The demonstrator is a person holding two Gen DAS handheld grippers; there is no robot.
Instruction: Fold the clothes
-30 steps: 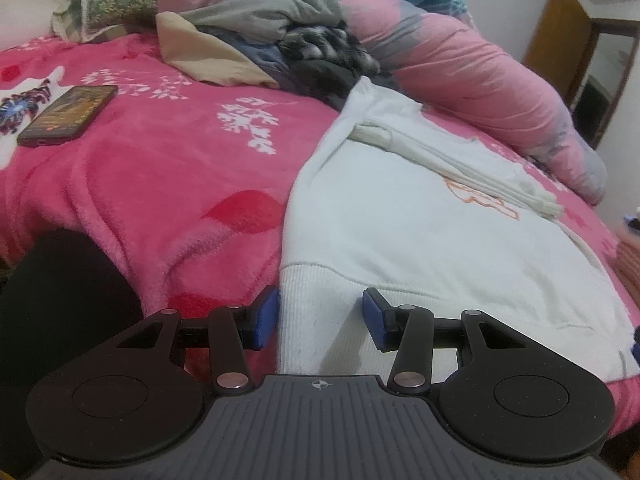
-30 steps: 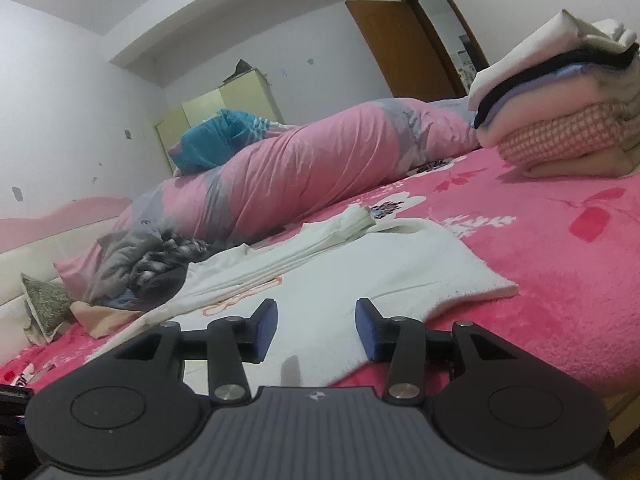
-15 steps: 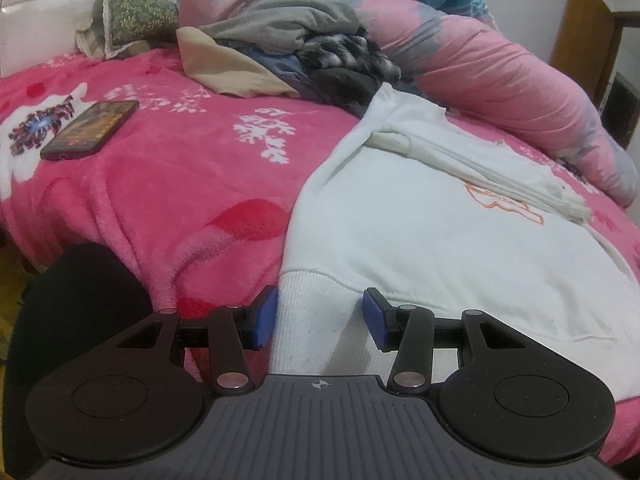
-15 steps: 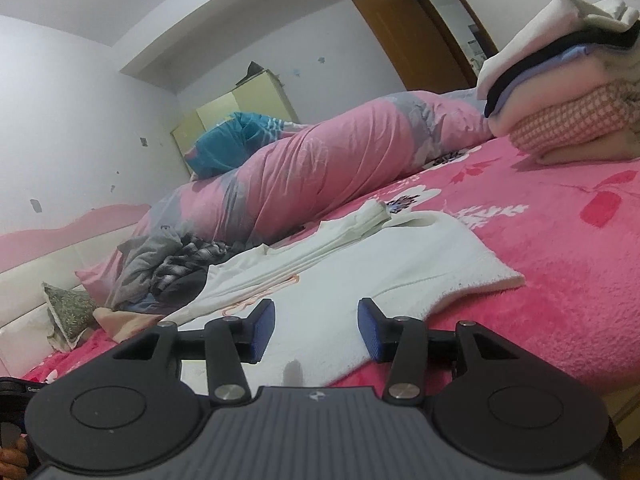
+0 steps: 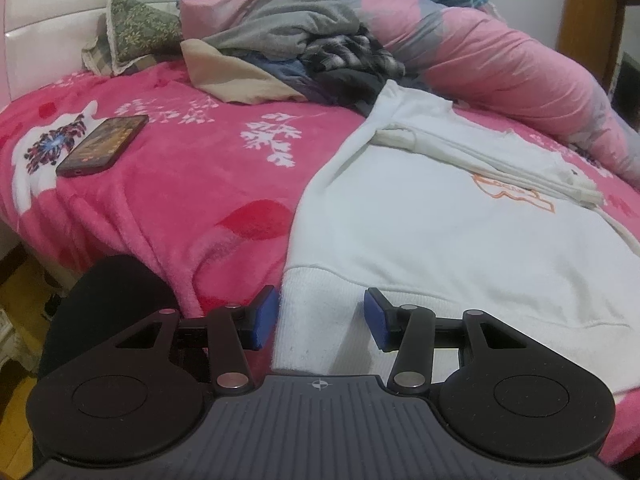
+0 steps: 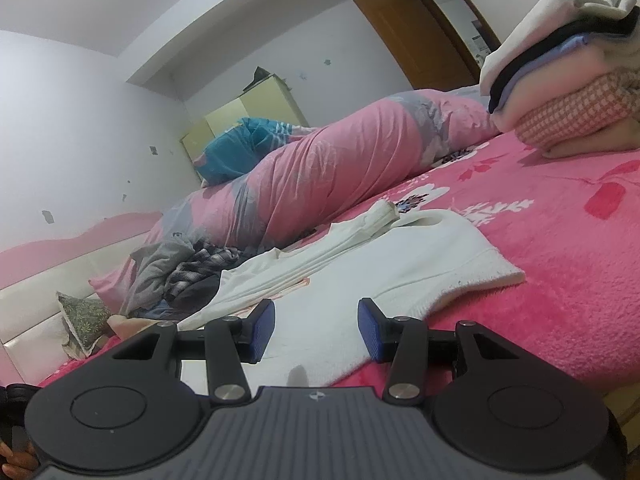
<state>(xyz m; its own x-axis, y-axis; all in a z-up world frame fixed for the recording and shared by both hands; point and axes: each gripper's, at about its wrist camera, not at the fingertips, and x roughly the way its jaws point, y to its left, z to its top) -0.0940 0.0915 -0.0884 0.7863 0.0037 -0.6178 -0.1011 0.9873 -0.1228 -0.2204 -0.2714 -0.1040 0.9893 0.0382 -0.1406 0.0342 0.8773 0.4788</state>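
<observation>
- The white cotton sweatshirt with an orange chest print [image 5: 440, 236] lies spread flat on the bright pink fleece blanket with white flowers [image 5: 192, 176], its ribbed hem nearest the bed's edge and one sleeve already laid across the chest.
- The left claw [image 5: 320, 316] hovers over the hem's left corner, jaws about half apart, blue pads clear of the cloth; it holds nothing.
- The right claw [image 6: 316, 330] sits low over the hem's other end, also roughly half open and empty, pointing nearly level across the bed.
- To do this well, I'd say both claws should pinch the ribbed band at matching corners, catching both layers, then lift together and carry the hem up toward the collar so the fold comes out square.
- The crossed sleeve could slip askew if the lift is lopsided.
- A black smartphone [image 5: 102, 146] rests on the blanket well to the left, out of the way.
- A heap of unfolded grey, plaid and tan clothes [image 5: 296, 60] lies just beyond the collar and may crowd the fold.
- A long rolled pink quilt [image 6: 340, 168] runs along the far side.
- A neat stack of folded garments [image 6: 568, 76] stands well apart on the right.
</observation>
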